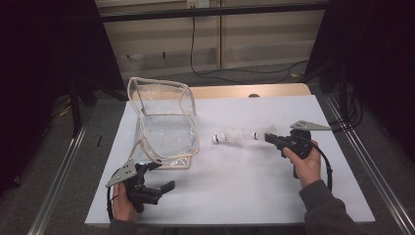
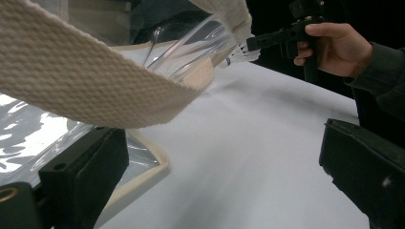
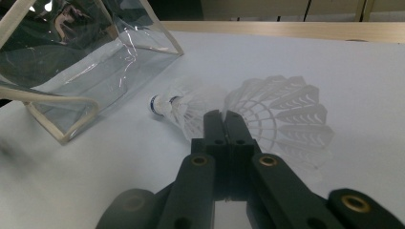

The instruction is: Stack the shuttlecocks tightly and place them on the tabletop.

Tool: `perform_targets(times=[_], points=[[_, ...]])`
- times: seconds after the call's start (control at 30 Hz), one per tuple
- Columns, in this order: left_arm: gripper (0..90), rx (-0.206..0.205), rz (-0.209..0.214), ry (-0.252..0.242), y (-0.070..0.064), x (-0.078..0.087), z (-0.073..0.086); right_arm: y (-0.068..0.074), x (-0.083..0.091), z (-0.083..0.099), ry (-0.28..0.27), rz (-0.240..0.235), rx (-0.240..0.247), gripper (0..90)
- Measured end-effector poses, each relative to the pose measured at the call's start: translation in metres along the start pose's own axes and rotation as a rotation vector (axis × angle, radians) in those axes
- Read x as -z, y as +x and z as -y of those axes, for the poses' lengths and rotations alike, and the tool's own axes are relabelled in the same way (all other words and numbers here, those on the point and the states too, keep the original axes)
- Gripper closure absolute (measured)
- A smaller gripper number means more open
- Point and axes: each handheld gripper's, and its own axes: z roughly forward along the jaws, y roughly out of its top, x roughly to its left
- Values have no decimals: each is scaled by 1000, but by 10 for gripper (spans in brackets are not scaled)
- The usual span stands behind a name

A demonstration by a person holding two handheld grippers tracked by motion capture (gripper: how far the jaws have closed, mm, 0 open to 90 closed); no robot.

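Lying on its side at the left of a white table (image 1: 235, 186): a clear plastic bag (image 1: 164, 129), mouth facing the near edge and propped open, probably so that something can be slid in

Edged with cream woven tape (image 2: 86, 81), coarse and ribbed up close; glossy, creased walls, boxy in shape

Held just at the bag's near corner: the left gripper (image 1: 160, 175), jaws spread wide, gripping nothing, one jaw beside the tape; likely poised to steady or lift the rim

At the right of the table: the right gripper (image 1: 268, 137), jaws pressed together, seemingly pinching the rim of a shuttlecock (image 3: 282, 114), held low over the table with its cork end toward the bag, apparently ready for loading

White feather skirt, lacy and cone-shaped, light and easily crushed

Just beyond it, between gripper and bag: a second shuttlecock (image 1: 227, 136), resting on the table, rounded white cork tip banded in blue
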Motion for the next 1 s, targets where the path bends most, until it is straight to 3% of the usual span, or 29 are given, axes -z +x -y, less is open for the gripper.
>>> perform_targets(times=[1.0], points=[[30, 2, 3, -2, 0, 0, 0, 2, -23, -2, 23, -16, 8, 900]])
